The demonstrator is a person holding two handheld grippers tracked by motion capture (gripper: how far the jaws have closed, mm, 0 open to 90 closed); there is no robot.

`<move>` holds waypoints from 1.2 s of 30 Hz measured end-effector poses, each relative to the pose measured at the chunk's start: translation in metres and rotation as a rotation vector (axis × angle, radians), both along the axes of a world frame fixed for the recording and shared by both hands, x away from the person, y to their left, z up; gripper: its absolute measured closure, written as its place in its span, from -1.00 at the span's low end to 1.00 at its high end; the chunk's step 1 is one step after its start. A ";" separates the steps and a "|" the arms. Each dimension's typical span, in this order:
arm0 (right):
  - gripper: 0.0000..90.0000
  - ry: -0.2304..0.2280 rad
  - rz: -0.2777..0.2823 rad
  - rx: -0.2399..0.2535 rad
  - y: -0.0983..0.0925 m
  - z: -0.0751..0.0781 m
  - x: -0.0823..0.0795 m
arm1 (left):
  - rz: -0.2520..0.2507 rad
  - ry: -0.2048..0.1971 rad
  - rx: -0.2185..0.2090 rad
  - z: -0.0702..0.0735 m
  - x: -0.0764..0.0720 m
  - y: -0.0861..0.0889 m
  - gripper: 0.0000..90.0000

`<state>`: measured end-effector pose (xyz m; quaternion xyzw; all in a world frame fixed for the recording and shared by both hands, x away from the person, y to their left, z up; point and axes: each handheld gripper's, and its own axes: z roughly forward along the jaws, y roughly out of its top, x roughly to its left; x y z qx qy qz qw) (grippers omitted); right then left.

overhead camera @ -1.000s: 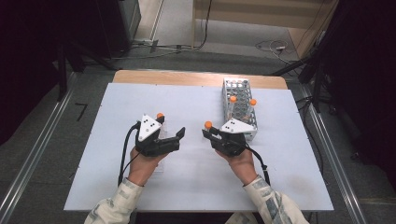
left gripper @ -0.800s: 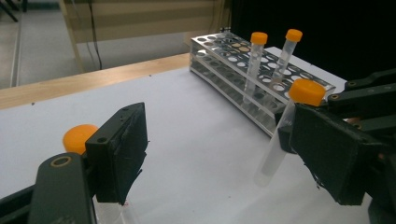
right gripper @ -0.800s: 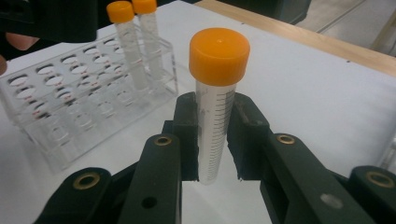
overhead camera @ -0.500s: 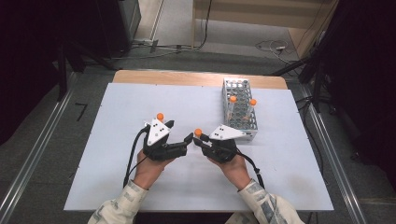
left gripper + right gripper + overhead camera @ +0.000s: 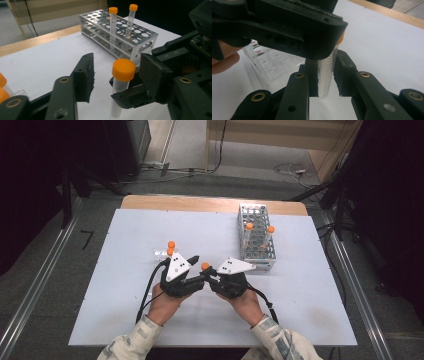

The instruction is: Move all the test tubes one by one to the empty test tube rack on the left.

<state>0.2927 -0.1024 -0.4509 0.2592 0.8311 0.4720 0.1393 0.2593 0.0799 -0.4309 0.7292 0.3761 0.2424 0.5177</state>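
Two grippers meet low at the table's centre, w/ your hands coming in from the near edge. Your right gripper [image 5: 212,274] is clamped on a clear tube [image 5: 327,72] w/ an orange cap [image 5: 123,69]: in the right gripper view its two jaws press the graduated tube body from both sides, tube upright, held just above the white table [image 5: 125,320]. Your left gripper [image 5: 196,270] sits right beside it, tips toward the cap; its jaws have just been closing, and in the left gripper view the cap stands between them, w/ a clear gap to the one jaw, the other close by the cap; can't tell if that one touches. So left jaws are part-way apart around the cap, not gripping it yet. Just beyond your left hand [image 5: 165,302], approx. behind the grey plate, two more orange-capped tubes [image 5: 170,248] stand in a clear plastic holder [image 5: 159,254]; same holder shows blurred behind the jaws in the right gripper view. Farther off, toward the table's far right, a metal rack [image 5: 257,240] stands lengthwise w/ two orange-capped tubes [image 5: 249,231] upright in its holes, one nearer its left wall, one by the right wall. Beyond that, the wooden table edge [image 5: 210,204], then floor.
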 end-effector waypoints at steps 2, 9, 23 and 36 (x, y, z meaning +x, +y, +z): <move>0.59 0.006 0.003 0.005 0.000 0.000 0.000 | -0.004 -0.003 0.006 -0.001 -0.001 -0.001 0.19; 0.59 0.004 0.005 0.009 0.001 0.001 0.000 | -0.007 -0.011 0.025 -0.002 -0.001 -0.003 0.37; 0.58 0.010 0.009 0.008 0.002 0.000 -0.001 | -0.014 -0.013 0.030 -0.003 -0.002 -0.004 0.56; -0.37 0.049 -0.008 0.020 0.003 -0.001 0.001 | 0.021 -0.025 -0.009 0.006 0.000 0.011 0.58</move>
